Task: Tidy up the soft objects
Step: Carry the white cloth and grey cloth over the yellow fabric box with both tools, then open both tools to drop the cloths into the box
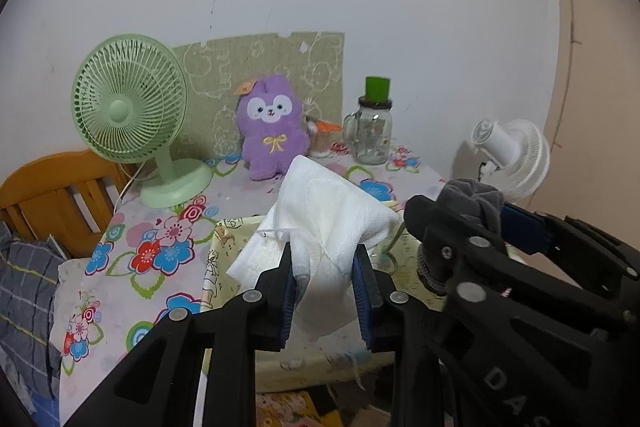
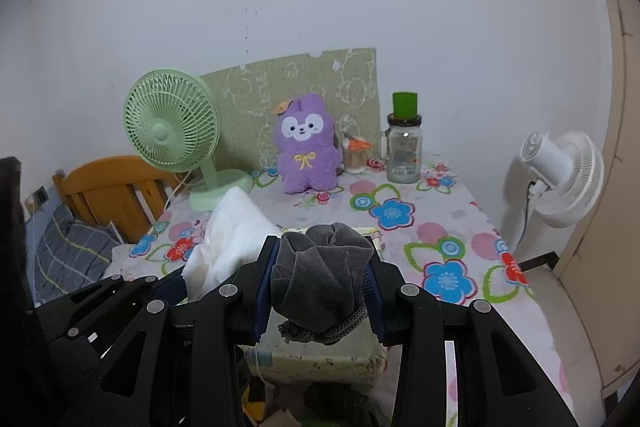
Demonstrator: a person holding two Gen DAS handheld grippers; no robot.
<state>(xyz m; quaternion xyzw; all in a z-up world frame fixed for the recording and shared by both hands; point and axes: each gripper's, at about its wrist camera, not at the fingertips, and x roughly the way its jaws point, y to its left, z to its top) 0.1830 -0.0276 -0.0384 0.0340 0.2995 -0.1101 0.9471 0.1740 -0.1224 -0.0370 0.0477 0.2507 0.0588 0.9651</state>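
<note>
My left gripper [image 1: 326, 259] is shut on a crumpled white cloth [image 1: 324, 211] and holds it above a pale yellow patterned bin [image 1: 224, 247]. My right gripper [image 2: 320, 263] is shut on a bunched grey cloth [image 2: 320, 267] with a knitted cuff, also above the bin [image 2: 320, 359]. The right gripper [image 1: 460, 223] with the grey cloth [image 1: 472, 199] shows at the right of the left wrist view. The white cloth [image 2: 232, 235] shows at the left of the right wrist view. A purple plush bunny [image 1: 272, 127] sits at the back of the table; it also shows in the right wrist view [image 2: 306, 147].
A floral tablecloth [image 2: 440, 227] covers the table. A green desk fan [image 2: 176, 139] stands back left, a glass mug jar [image 2: 404, 151] with a green lid and a small cup [image 2: 354, 157] back right. A white fan [image 2: 560, 175] stands right, a wooden headboard [image 2: 112, 187] left.
</note>
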